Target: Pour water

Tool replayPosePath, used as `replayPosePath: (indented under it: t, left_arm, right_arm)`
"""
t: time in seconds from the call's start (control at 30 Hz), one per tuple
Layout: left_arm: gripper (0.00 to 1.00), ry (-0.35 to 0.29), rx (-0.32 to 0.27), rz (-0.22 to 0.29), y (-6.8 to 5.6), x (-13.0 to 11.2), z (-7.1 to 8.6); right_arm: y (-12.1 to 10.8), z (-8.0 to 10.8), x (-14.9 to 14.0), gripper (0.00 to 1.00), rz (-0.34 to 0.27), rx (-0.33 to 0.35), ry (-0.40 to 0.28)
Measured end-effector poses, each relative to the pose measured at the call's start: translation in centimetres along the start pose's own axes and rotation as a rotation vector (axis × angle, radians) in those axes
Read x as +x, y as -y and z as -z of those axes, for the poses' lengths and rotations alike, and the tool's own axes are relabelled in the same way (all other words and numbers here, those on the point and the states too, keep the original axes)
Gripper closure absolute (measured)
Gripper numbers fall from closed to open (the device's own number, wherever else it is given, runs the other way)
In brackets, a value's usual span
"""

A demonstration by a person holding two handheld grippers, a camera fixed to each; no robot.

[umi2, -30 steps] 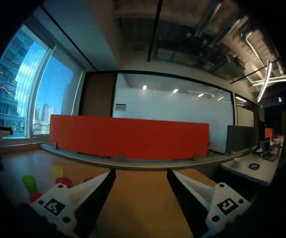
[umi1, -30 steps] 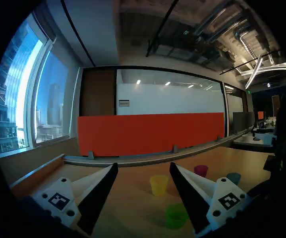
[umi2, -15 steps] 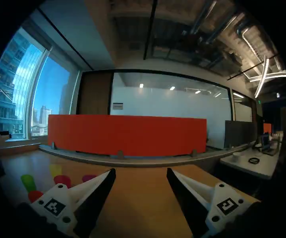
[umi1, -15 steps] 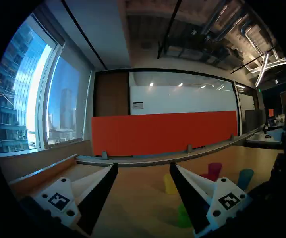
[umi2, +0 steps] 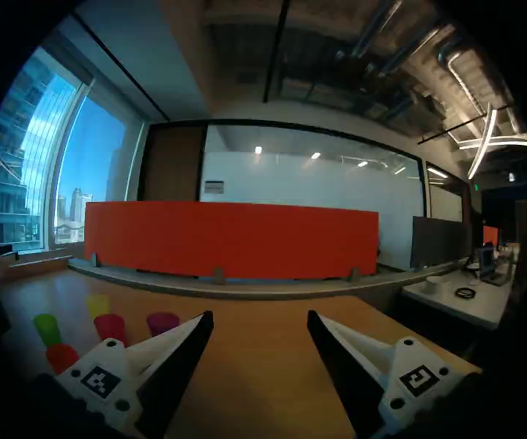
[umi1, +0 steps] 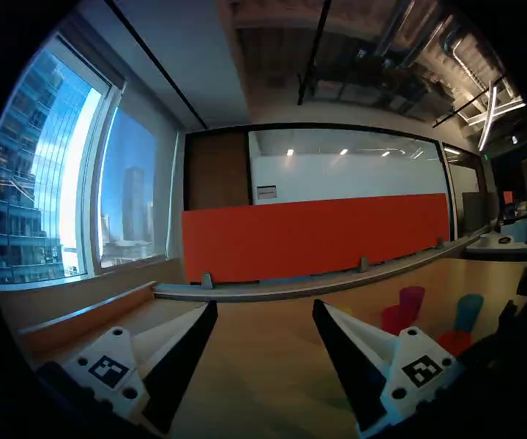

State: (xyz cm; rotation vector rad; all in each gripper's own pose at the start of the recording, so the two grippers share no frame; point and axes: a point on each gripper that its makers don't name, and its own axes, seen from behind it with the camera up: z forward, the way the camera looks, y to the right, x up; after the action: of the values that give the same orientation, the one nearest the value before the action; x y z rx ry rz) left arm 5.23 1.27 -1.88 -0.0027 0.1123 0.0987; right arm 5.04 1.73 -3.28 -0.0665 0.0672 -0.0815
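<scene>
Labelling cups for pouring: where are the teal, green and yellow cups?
teal cup (umi1: pixel 469 313): left gripper view, on its side wall.
green cup (umi2: pixel 46 330): right gripper view, on its side wall.
yellow cup (umi2: pixel 97 304): right gripper view, on its side wall.

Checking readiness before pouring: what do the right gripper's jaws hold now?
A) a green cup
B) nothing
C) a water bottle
B: the right gripper has its jaws apart over bare table; the coloured cups stand off to one side, untouched.
</scene>
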Motion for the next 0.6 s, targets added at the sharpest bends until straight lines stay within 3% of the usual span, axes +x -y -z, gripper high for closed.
replayPosePath:
  t: [0.6]
  left_arm:
    - [0.03, 0.029, 0.015, 0.022, 0.0, -3.8, -0.3]
  right_arm:
    - [0.0, 0.0, -0.8, 0.01, 0.017, -0.010, 0.029]
